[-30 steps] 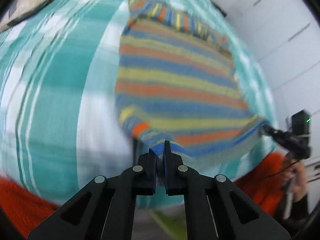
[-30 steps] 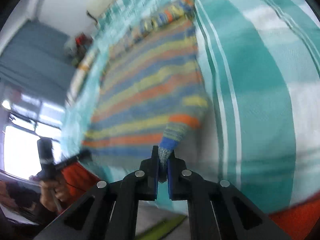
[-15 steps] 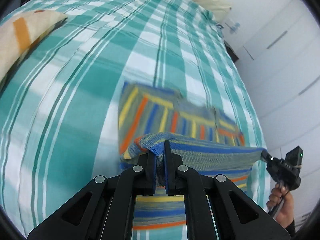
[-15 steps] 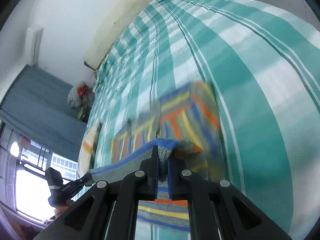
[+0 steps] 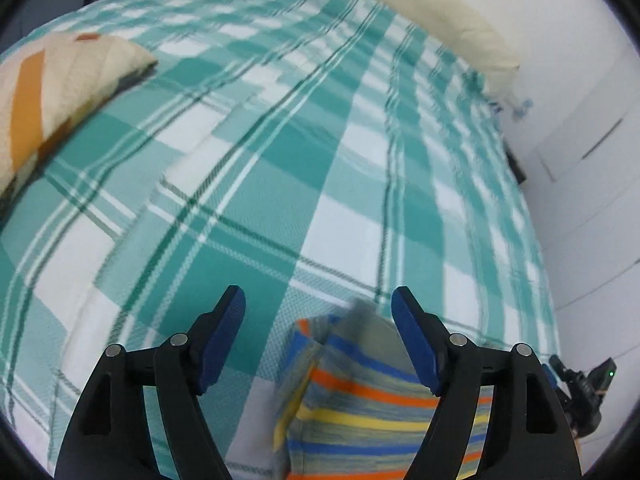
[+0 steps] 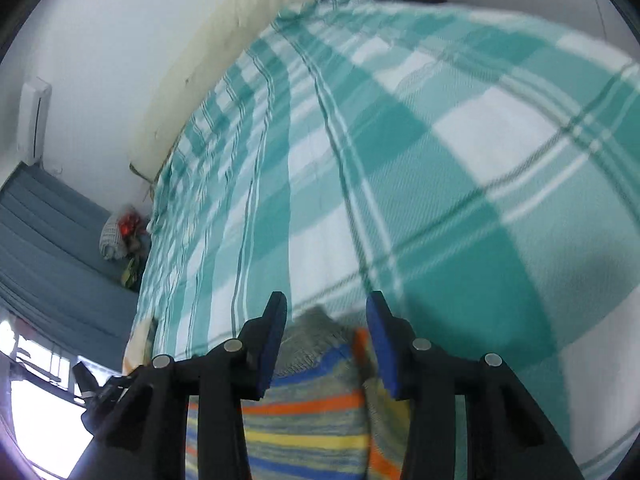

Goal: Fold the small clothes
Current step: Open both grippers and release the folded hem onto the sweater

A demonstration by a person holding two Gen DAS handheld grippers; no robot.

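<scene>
A striped knit garment (image 5: 360,408), in blue, orange, yellow and grey bands, lies folded over on the teal plaid bedspread (image 5: 280,160). Its folded edge is just under both grippers. My left gripper (image 5: 318,300) is open and empty above the garment's left corner. My right gripper (image 6: 326,306) is open and empty above the garment's right corner (image 6: 320,412). In the left wrist view the right gripper's body (image 5: 584,392) shows at the lower right edge. In the right wrist view the left gripper's body (image 6: 96,392) shows at the lower left.
A cream and orange pillow (image 5: 52,92) lies at the bed's left side. A cream headboard cushion (image 5: 440,16) runs along the far edge by the white wall. White cupboards (image 5: 592,184) stand right of the bed. Blue curtains (image 6: 44,240) and a window are at the left.
Both grippers carried the garment's near edge up and over toward the far edge, then opened and let it go. The garment now lies folded beneath them.
</scene>
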